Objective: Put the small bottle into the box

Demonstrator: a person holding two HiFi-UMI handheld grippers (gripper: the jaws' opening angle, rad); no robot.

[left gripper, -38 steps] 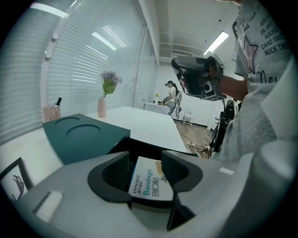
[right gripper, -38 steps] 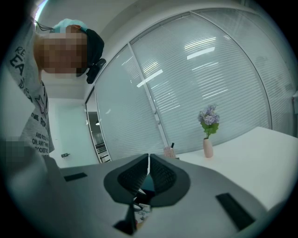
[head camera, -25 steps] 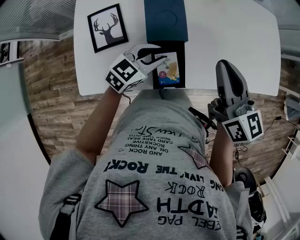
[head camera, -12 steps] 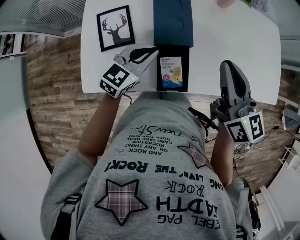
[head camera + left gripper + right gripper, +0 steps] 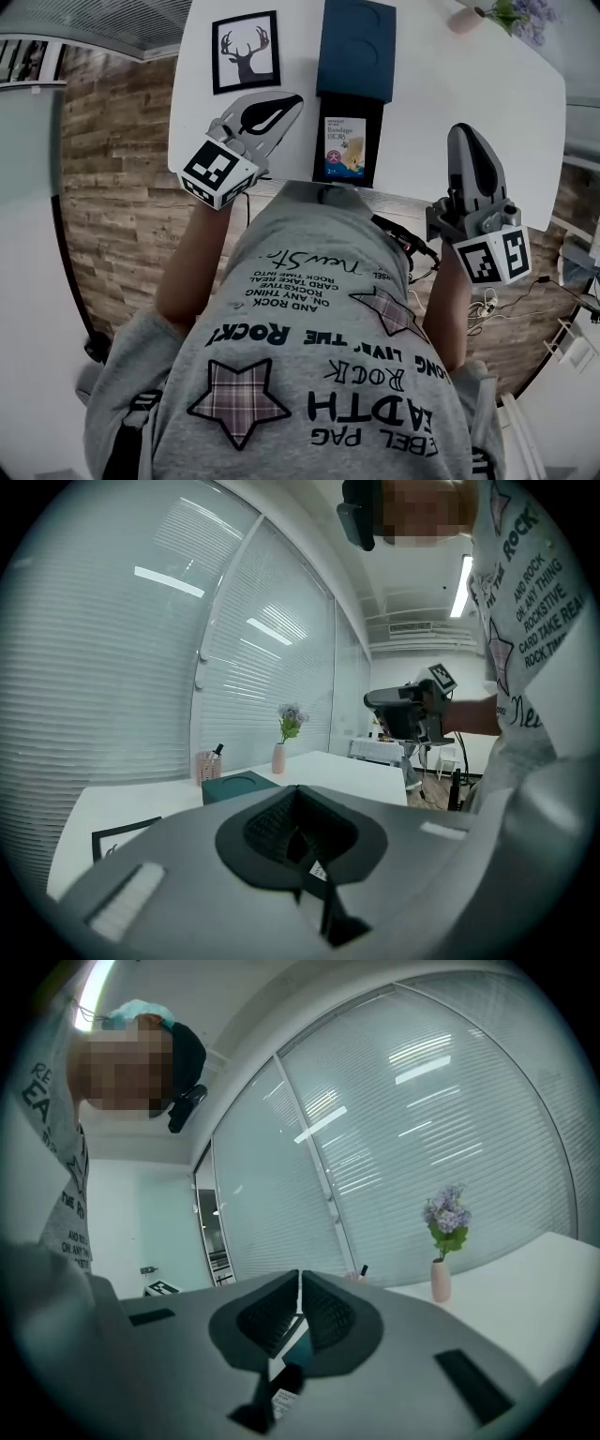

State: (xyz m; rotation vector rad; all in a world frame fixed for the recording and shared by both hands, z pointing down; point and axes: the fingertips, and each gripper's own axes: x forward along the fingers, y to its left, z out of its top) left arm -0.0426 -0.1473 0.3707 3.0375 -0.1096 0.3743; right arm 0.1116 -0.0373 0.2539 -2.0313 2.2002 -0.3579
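Jaws of left gripper [image 5: 294, 98]: closed pad to pad, with nothing between them.
Jaws of right gripper [image 5: 464, 130]: also closed, and empty.
Left gripper: hangs over the near left part of the counter [image 5: 422, 84], just left of the box [image 5: 376, 141] and apart from it. Its tip slants toward the far right, and its marker cube [image 5: 217, 173] sits out past the counter's edge.
Right gripper: hangs well right of the box, at the counter's near right edge, pointing away from the person. Its cube [image 5: 492, 255] is the end nearest the body.
Bottle [image 5: 344, 145]: lies flat inside the box with its blue printed label up. Neither gripper touches it.
Box: black and open, at the near edge of the counter in front of the person, between the two grippers.
Lid [image 5: 356, 47]: teal, flat on the counter, against the box's far end.
Picture [image 5: 246, 52]: a framed deer head, lying beyond the left gripper and left of the lid.
Vase [image 5: 466, 19]: pink, with flowers, at the far right of the counter.
Shirt [image 5: 309, 356]: grey with printed words and stars, filling the lower part of the head view.
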